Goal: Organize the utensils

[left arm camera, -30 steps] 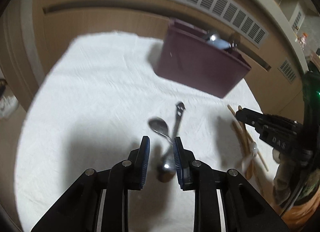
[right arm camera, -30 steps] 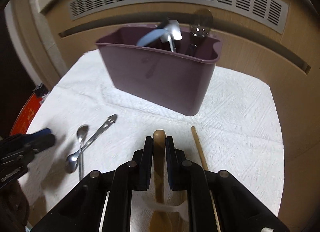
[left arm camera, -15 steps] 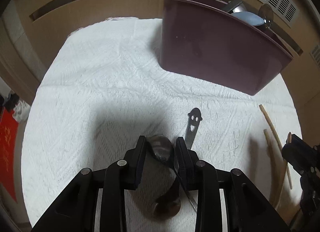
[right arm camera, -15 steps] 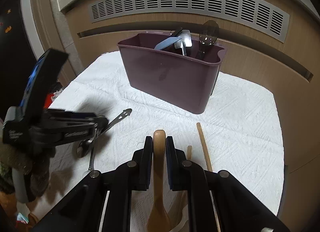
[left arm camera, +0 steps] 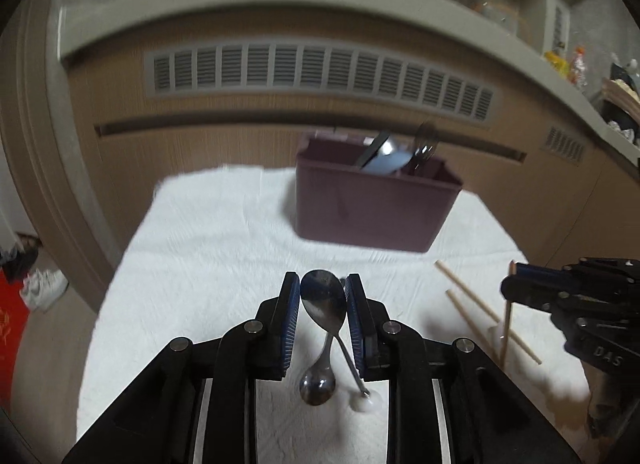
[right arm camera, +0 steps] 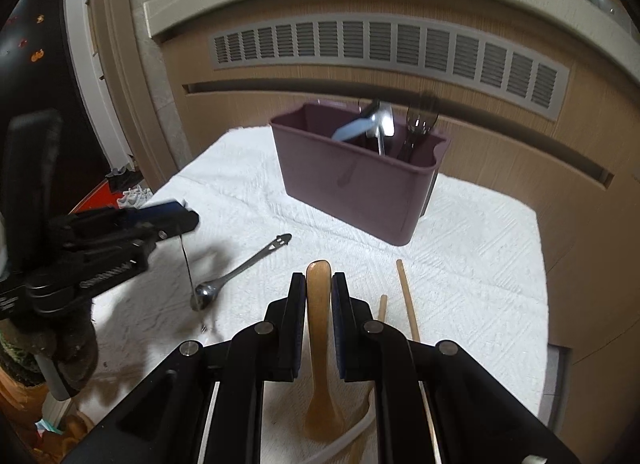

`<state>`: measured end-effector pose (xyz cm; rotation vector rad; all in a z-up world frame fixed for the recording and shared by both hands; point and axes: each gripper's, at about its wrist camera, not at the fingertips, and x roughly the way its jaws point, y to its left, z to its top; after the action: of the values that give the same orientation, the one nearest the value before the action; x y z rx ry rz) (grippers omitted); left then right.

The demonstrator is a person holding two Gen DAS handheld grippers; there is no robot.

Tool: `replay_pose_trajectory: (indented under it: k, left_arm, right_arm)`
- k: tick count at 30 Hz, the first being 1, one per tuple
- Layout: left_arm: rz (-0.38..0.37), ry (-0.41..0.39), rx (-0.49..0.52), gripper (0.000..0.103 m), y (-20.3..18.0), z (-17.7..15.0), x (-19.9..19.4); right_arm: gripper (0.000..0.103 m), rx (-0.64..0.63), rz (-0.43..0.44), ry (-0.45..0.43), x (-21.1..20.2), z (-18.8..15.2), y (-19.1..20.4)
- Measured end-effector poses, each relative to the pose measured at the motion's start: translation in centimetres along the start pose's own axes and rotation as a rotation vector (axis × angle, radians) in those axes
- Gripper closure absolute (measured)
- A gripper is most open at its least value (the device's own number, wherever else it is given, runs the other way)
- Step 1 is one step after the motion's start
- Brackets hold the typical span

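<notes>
**Both tongs lifted with a spoon apiece, caddy waiting at the far side**

The left tongs (left arm camera: 323,296) have the bowl of a metal spoon (left arm camera: 323,304) between their blue pads and are closing on it; its handle hangs down toward the white cloth (left arm camera: 208,248) that covers the worktop; in the right wrist view the same spoon dangles from those tongs, thin and upright, its lower end close above the cloth. A second metal spoon (right arm camera: 240,270), its handle end cut with a small face, lies flat on the cloth just right of the hanging one, bowl nearer, handle pointing far and right. The right tongs (right arm camera: 319,288) are clenched on the handle of a wooden spoon (right arm camera: 320,344); its bowl hangs low between the tong arms. Two wooden chopsticks (right arm camera: 408,304) lie on the cloth just right of the right tongs. The maroon caddy (right arm camera: 360,191) stands at the far side of the cloth, before a wooden panel with a vent grille (right arm camera: 384,47); it holds a fork, a metal utensil and a pale blue one, all leaning toward its right end.
</notes>
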<state>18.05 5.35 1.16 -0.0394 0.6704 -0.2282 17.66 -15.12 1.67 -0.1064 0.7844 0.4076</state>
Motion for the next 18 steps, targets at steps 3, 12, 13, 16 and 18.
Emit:
replay_pose_trajectory:
  k: [3,12,13,16,18]
  left_arm:
    - [-0.023,-0.042,0.014,0.099,0.2,0.7,-1.1]
    - [0.093,0.041,-0.101,0.095,3.2,0.6,-0.2]
    - [0.106,0.058,-0.116,0.092,3.7,0.3,0.0]
    - [0.073,0.091,-0.078,0.077,4.1,-0.8,0.2]
    - [0.063,0.097,0.001,0.064,3.3,-1.7,-0.1]
  right_arm:
    - [0.092,-0.010,-0.011,-0.021,-1.4,-0.1,0.4]
    - [0.092,-0.032,-0.044,-0.057,-3.7,-0.4,0.8]
    - [0.092,-0.030,-0.045,-0.054,-3.6,-0.4,0.7]
    - [0.092,-0.024,-0.046,-0.056,-3.5,-0.4,0.4]
    - [0.092,-0.024,-0.043,-0.057,-3.4,-0.3,0.3]
